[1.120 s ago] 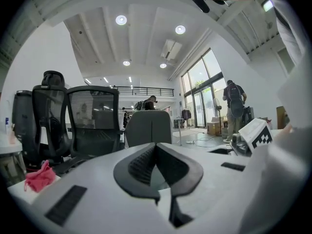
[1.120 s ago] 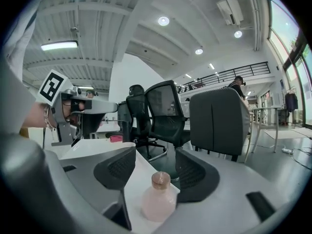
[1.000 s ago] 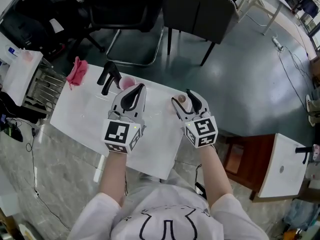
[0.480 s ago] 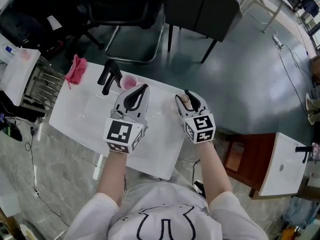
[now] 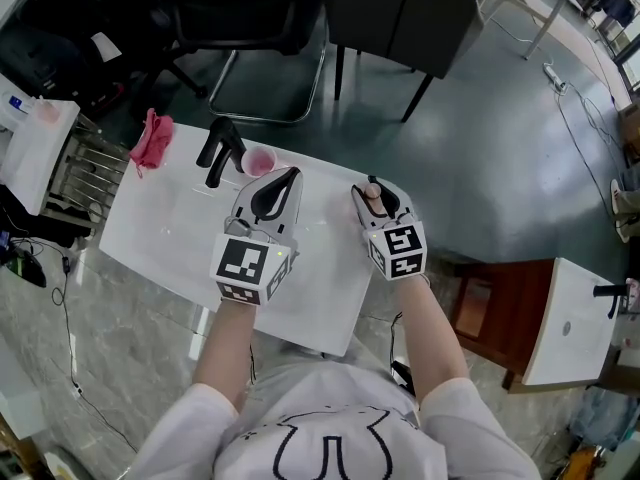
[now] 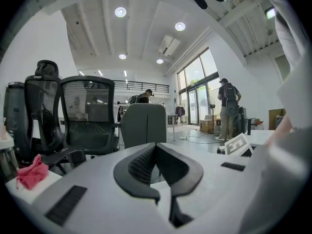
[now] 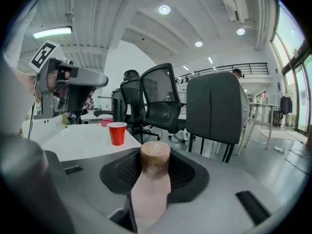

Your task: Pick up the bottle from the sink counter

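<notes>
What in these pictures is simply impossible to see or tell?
- Bottle base: right gripper view, cut off behind the right gripper's body; its jaws have just been closing round the bottle.
- Bottle body: head view, under that gripper; only the cap shows.
- Cup contents: right gripper view, side-on.

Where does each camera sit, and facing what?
Head view: on the person's head, steeply down onto the sink counter; forearms, left gripper, right gripper show.
Left gripper view: along its shut jaws toward office chairs.
Right gripper view: along its jaws, just closing round the bottle.
Head and right gripper views share bottle and red cup.
</notes>
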The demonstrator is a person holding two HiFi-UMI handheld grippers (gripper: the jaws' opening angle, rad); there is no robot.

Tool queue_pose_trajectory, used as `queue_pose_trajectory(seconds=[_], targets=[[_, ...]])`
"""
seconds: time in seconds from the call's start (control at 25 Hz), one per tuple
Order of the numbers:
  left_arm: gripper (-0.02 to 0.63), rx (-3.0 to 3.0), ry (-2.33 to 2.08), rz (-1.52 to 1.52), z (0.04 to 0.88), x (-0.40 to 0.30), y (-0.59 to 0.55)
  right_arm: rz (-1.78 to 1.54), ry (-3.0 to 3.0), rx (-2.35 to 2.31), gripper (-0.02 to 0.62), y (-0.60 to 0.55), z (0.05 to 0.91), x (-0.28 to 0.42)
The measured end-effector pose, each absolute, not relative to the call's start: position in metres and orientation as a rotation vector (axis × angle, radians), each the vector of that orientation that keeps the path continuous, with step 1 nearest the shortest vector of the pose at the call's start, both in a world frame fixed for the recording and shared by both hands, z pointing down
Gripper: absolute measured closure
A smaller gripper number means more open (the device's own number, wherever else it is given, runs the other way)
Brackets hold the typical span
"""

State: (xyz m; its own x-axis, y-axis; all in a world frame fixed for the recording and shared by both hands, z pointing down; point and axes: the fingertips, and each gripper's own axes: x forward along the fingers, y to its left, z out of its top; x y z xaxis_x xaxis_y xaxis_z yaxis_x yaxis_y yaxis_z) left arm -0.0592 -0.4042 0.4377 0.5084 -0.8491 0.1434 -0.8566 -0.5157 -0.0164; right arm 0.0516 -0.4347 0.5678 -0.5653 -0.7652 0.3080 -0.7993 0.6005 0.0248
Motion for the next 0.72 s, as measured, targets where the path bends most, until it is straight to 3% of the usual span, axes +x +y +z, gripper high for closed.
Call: queue_pose_trajectory(seconds=[0.72], targets=[[0.597,2.694,-1.532,0.148,0.415,-0.059,-0.388,0.203,-2.524,1.344,0.451,-0.417,0.532,0.057]])
